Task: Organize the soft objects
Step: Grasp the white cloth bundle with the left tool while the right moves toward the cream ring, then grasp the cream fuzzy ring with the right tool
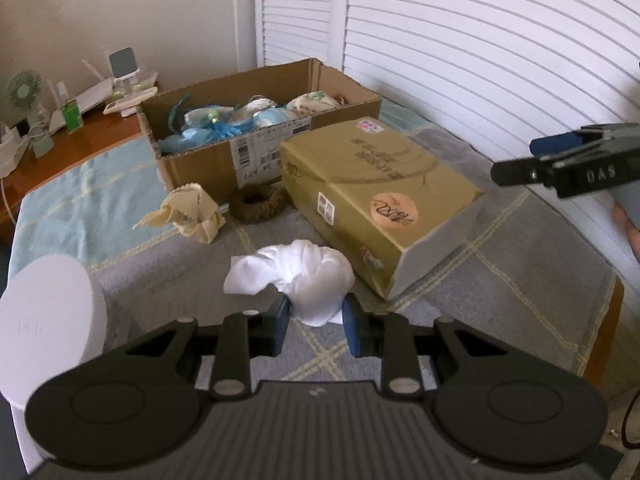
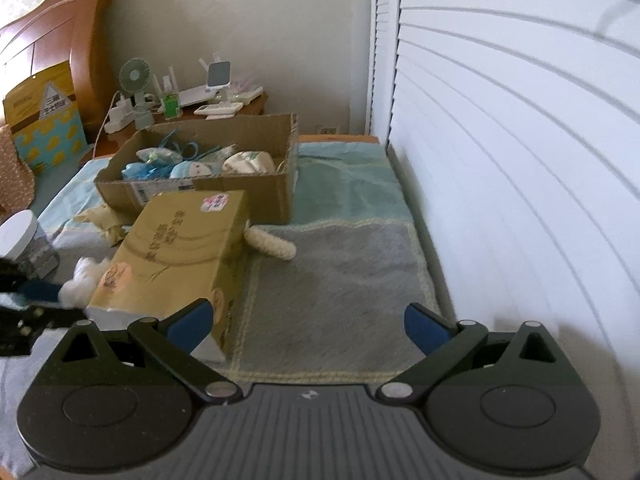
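Note:
My left gripper (image 1: 316, 322) is shut on a crumpled white cloth (image 1: 304, 276), held just above the grey blanket; the cloth also shows in the right wrist view (image 2: 82, 274). A beige cloth (image 1: 192, 214) and a dark knitted ring (image 1: 256, 202) lie in front of an open cardboard box (image 1: 200, 164) that holds several soft blue and white items (image 1: 216, 124). A cream knitted ring (image 2: 270, 244) lies beside the gold box. My right gripper (image 2: 308, 328) is open and empty above the blanket, and shows at the right edge of the left wrist view (image 1: 560, 164).
A closed gold box (image 1: 376, 196) lies on the bed beside the white cloth. A white-lidded jar (image 1: 48, 312) stands at the left. A white louvred door (image 2: 520, 160) runs along the right. A bedside table (image 2: 192, 108) with a fan and small items stands behind the box.

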`<move>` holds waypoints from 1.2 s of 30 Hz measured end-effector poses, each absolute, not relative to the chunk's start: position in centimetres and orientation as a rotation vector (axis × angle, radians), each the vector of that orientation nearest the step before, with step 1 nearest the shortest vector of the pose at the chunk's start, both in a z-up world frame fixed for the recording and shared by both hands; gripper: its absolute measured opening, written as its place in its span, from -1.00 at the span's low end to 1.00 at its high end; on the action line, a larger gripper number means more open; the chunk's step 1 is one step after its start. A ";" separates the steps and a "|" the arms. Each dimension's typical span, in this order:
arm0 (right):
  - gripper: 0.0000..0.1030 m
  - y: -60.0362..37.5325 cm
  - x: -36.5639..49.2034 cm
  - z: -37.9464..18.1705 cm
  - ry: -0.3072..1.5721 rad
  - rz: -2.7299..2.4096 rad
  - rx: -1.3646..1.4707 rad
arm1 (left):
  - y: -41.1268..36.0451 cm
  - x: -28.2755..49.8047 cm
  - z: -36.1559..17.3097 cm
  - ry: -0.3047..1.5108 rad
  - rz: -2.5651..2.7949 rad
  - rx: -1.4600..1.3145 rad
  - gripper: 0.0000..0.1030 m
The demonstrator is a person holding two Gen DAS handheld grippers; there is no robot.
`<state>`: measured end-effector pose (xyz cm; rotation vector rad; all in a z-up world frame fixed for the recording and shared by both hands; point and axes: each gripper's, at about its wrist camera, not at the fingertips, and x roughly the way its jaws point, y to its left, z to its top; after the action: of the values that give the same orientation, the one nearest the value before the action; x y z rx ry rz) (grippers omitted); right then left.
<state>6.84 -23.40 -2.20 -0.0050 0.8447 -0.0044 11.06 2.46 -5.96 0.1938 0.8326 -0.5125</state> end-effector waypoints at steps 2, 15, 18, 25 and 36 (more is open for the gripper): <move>0.97 -23.6 7.2 -2.2 0.840 -0.007 -0.006 | 2.5 11.0 -6.2 0.834 -0.505 0.188 -0.46; 0.26 -24.1 11.0 -3.4 0.844 0.071 -0.025 | 1.8 12.1 -7.1 0.872 -0.505 0.193 -0.39; 0.25 -23.9 11.8 -4.2 0.863 0.103 -0.040 | 1.7 12.4 -7.2 0.876 -0.502 0.189 -0.37; 0.24 -24.4 13.8 -5.6 0.902 0.146 -0.033 | 1.7 12.5 -7.3 0.882 -0.499 0.187 -0.33; 0.24 -25.8 15.9 -6.4 0.897 0.101 0.041 | 1.6 12.6 -7.5 0.884 -0.501 0.187 -0.31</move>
<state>15.86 -25.77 -6.43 0.0411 0.8970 0.1014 12.63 1.59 -7.50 0.1867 0.8840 -0.5005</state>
